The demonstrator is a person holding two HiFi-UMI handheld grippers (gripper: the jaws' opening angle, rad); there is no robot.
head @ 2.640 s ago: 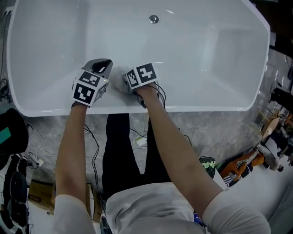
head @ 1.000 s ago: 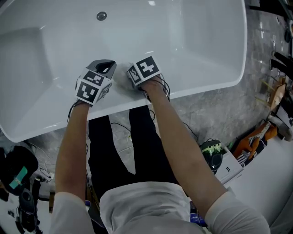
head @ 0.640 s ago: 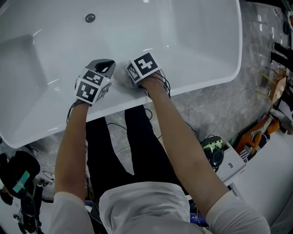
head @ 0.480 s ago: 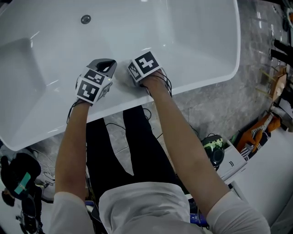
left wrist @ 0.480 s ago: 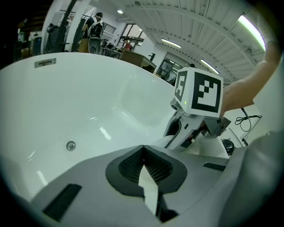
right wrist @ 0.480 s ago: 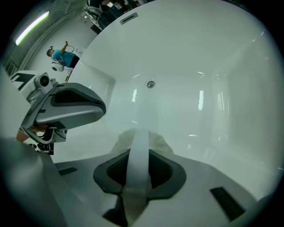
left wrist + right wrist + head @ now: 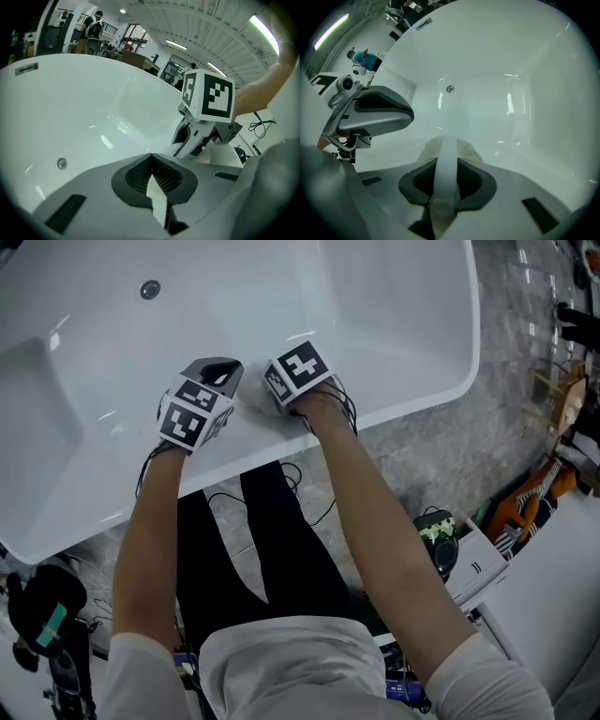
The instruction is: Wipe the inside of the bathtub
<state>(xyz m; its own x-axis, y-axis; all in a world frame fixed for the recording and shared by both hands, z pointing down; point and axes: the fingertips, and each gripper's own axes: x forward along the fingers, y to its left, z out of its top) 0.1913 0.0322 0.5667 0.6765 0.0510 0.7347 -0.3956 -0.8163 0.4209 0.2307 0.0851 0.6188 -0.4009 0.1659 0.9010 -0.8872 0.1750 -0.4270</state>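
One glossy white bathtub [image 7: 394,296], smooth and rounded, with one round metal drain [image 7: 150,289] up at 10 o'clock from the tools. Two grippers sit side by side at the near rim, both forearms stretched forward. The left gripper [image 7: 151,159] has its ribbed dark pads pressed together on nothing. The right gripper [image 7: 445,157] is clamped on one fluffy white cloth [image 7: 469,150], which bulges out at 12 o'clock against the tub's inner wall.

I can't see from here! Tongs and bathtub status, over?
Left tongs shut. Right tongs shut on white fluffy cloth, at white glossy bathtub's near rim. Nothing blocking.
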